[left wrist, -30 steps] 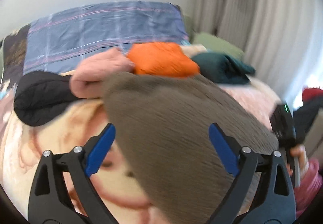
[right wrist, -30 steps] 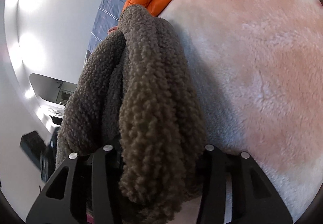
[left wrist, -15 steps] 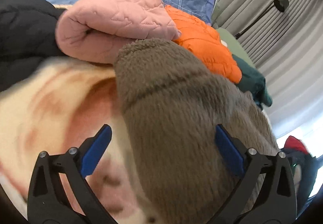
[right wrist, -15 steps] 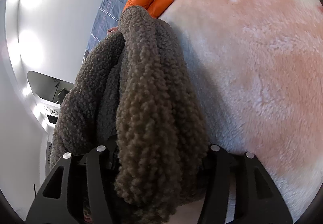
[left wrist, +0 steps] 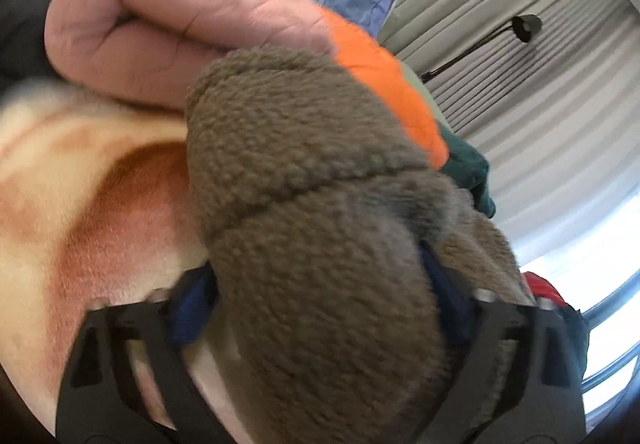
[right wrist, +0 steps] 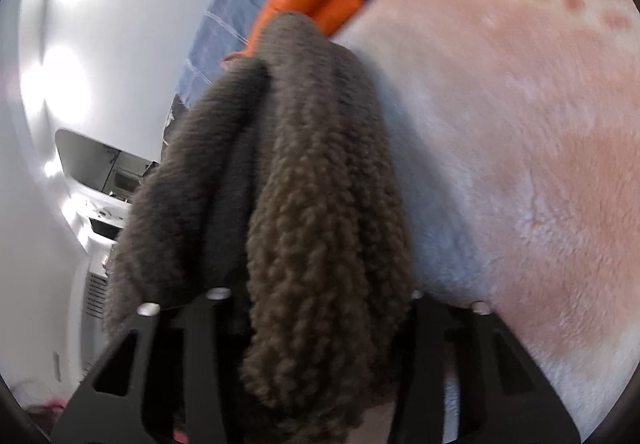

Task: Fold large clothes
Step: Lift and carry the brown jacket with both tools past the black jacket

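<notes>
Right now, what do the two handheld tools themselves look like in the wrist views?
Both are black plastic frames with triangular cutouts and silver screw heads. The left tool has blue pads on its fingertips. The right tool looks all black; its tips are buried in fabric, so pad colour is unclear. No cables, markings or sleeves show.

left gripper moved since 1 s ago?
Yes. The left gripper advanced toward the pink jacket, which looms larger, and closed around the brown fleece.

**Q:** Quantity of garments, by kind?
**A:** One brown fleece garment (left wrist: 320,244); one pink quilted jacket (left wrist: 172,16); one orange puffer jacket (left wrist: 392,92); one dark teal garment (left wrist: 468,172).
**Q:** Bedding?
**A:** One printed plush blanket (right wrist: 520,164); one blue plaid sheet (right wrist: 236,8).
</notes>
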`<state>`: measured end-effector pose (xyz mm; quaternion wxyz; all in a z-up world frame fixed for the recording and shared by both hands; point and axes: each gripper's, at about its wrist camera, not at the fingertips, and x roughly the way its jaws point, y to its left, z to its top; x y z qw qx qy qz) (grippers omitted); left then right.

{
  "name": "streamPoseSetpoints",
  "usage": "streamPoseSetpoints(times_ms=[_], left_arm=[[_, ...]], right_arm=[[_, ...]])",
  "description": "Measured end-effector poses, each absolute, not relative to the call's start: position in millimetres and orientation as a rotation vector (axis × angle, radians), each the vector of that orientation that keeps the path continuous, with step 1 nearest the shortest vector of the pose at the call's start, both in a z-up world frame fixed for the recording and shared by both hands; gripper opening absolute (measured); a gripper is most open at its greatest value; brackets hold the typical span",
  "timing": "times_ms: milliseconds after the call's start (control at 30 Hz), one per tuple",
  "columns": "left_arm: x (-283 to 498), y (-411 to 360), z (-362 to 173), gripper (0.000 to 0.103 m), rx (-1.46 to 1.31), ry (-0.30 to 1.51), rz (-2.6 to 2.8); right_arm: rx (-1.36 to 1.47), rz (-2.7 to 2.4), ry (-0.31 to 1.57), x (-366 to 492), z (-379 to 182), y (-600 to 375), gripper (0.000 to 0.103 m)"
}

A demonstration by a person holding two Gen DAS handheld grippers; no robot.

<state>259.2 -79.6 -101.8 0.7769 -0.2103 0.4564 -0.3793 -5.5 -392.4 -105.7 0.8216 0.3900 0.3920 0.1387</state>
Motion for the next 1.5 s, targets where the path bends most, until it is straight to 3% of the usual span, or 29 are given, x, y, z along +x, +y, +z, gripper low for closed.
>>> streamPoseSetpoints(times_ms=[133,200,533,767,967,1233,1400,1500], left_arm=[[232.9,-73.8,-60.4,0.063,-0.390,0.862,-0.859],[215.7,-65.5,-35.8,0.061,-0.390,0.794,-0.881],[118.9,22.4,62.6,0.060,-0.387,0.530,-0.813],[34.0,121.9,104.2,0.060,-0.364,0.434,-0.602],[-25.2,209.4,99.3,0.059,-0.375,0.416,-0.405],[-89.3,300.7,35.8,0.058,-0.404,0.526,-0.164],[-87.4,338.1,29.5,0.056,-0.447,0.538,-0.134],[-45.1,353.9,47.6,0.055,-0.420,0.510,-0.095]], right_arm=[[0.636,0.337,0.690,-25.5,-44.6,-363.5,0.028],[0.541,0.322,0.647,-35.2,-21.5,-346.0,0.028],[0.284,0.361,0.483,-80.7,49.7,-272.2,0.028],[0.245,0.558,0.492,-78.0,64.8,-209.1,0.028],[0.229,0.741,0.613,-54.4,41.3,-135.6,0.028],[0.215,0.903,0.877,-20.4,-20.8,-42.5,0.027],[0.175,0.945,0.898,20.4,-3.9,-11.4,0.026],[0.094,0.965,0.890,48.1,13.5,31.9,0.026]])
